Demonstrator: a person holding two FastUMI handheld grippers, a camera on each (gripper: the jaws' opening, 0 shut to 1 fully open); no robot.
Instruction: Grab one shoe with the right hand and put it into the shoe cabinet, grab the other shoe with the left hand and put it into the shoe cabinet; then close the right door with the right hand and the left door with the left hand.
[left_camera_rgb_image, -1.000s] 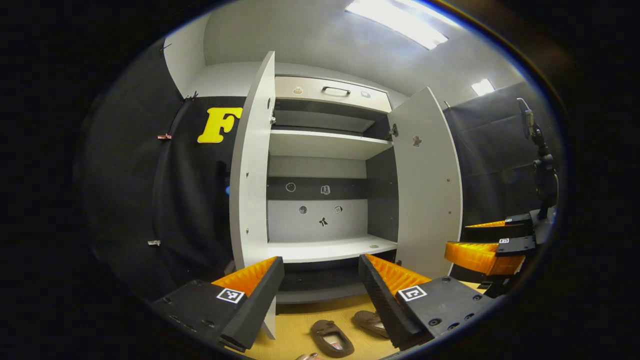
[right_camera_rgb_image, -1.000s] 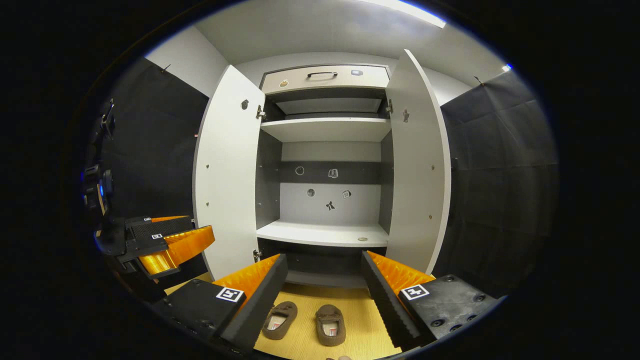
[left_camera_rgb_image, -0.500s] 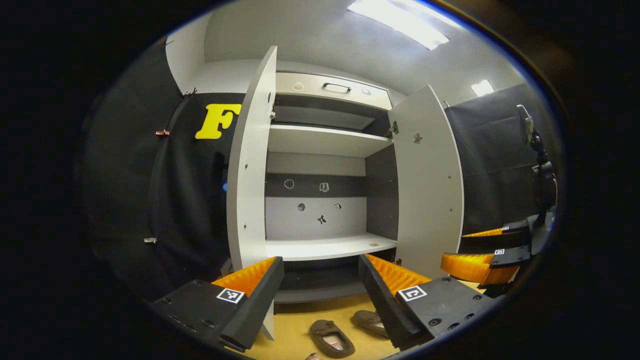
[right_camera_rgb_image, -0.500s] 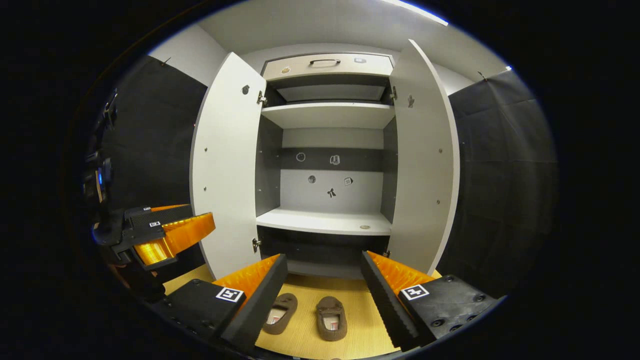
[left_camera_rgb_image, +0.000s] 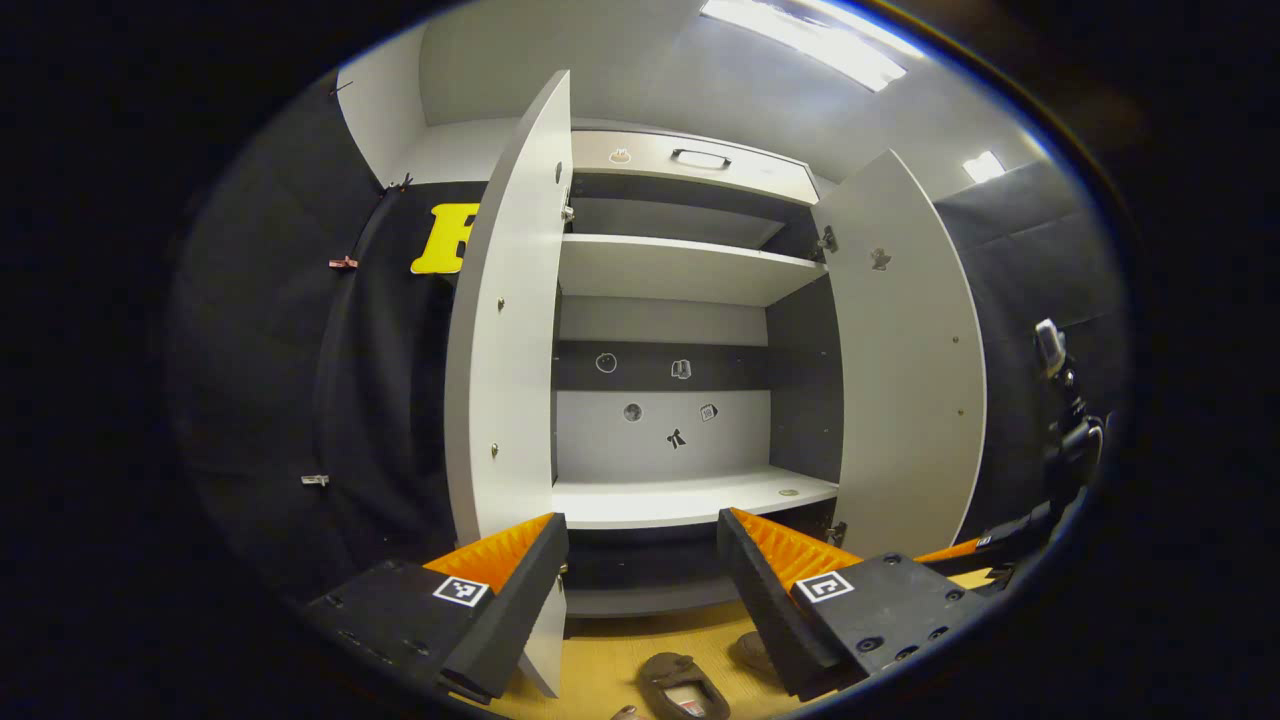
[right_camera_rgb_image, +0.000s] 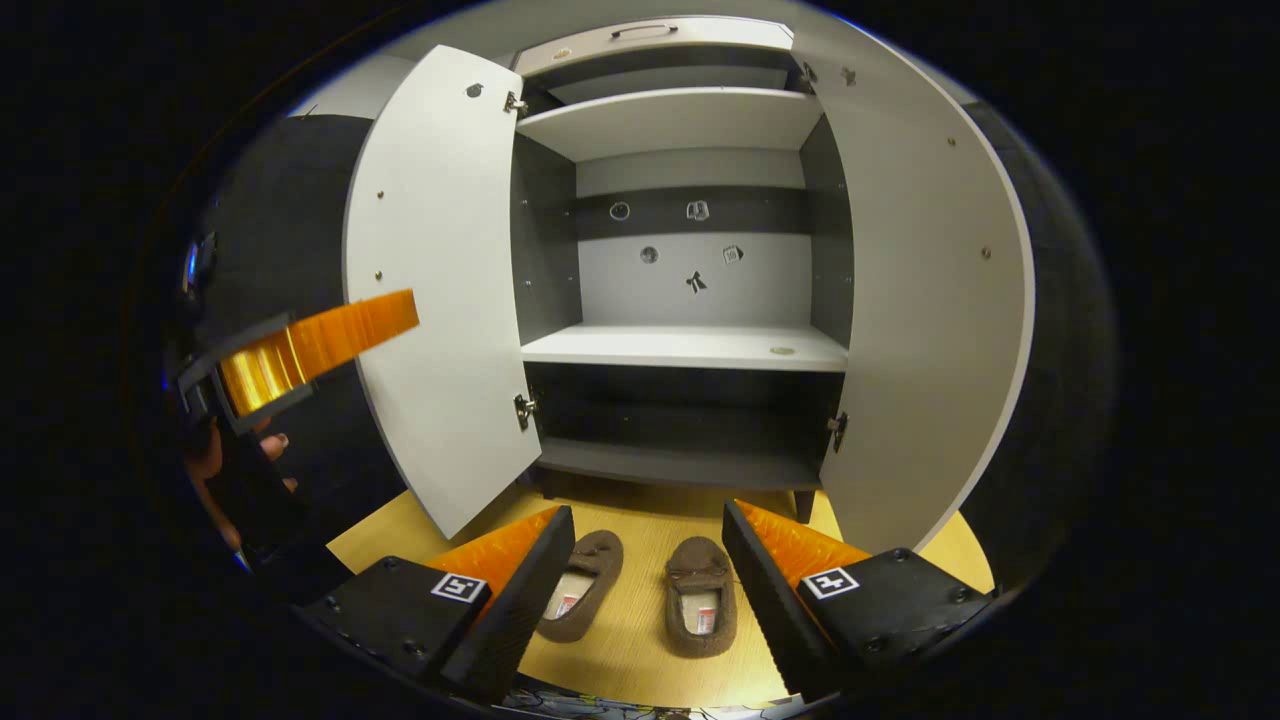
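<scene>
**Both shoes on floor, cabinet open, grippers empty**

Hidden/cut off: in the left gripper view only parts of the two shoes show. One shoe (left_camera_rgb_image: 686, 688) is cut by the bottom edge at 6 o'clock; the other shoe (left_camera_rgb_image: 752, 650) is mostly behind that gripper's own finger. The right gripper (left_camera_rgb_image: 985, 545) appears there at 4 o'clock as a sliver behind the right door, too little to judge from that view. In the right gripper view the left gripper (right_camera_rgb_image: 315, 340) sits at 9 o'clock, seen side-on; the hand (right_camera_rgb_image: 215, 460) holding it is dark and partly cut off. Small stickers on the cabinet's back panel are too small to make out.

Containers: shoe cabinet (right_camera_rgb_image: 690, 345) has both doors swung wide, left door (right_camera_rgb_image: 440, 280) and right door (right_camera_rgb_image: 920, 300). Middle shelf carries only a small round spot near its right end; can't tell what it is. Lower compartment is dark, nothing visible in it. Top drawer (left_camera_rgb_image: 690, 165) is closed.

Counts: 2 shoes, 2 doors, 2 grippers, 1 drawer, 2 light shelves plus the dark bottom board.

Shoes: side by side on the wood floor (right_camera_rgb_image: 640, 640) just in front of the cabinet, toes toward it, close but not touching.

Grippers: left gripper's fingers are spread wide, holding nothing. Right gripper (right_camera_rgb_image: 648, 560) likewise spread, nothing held, with both shoes framed between its fingers at 6 o'clock.
</scene>
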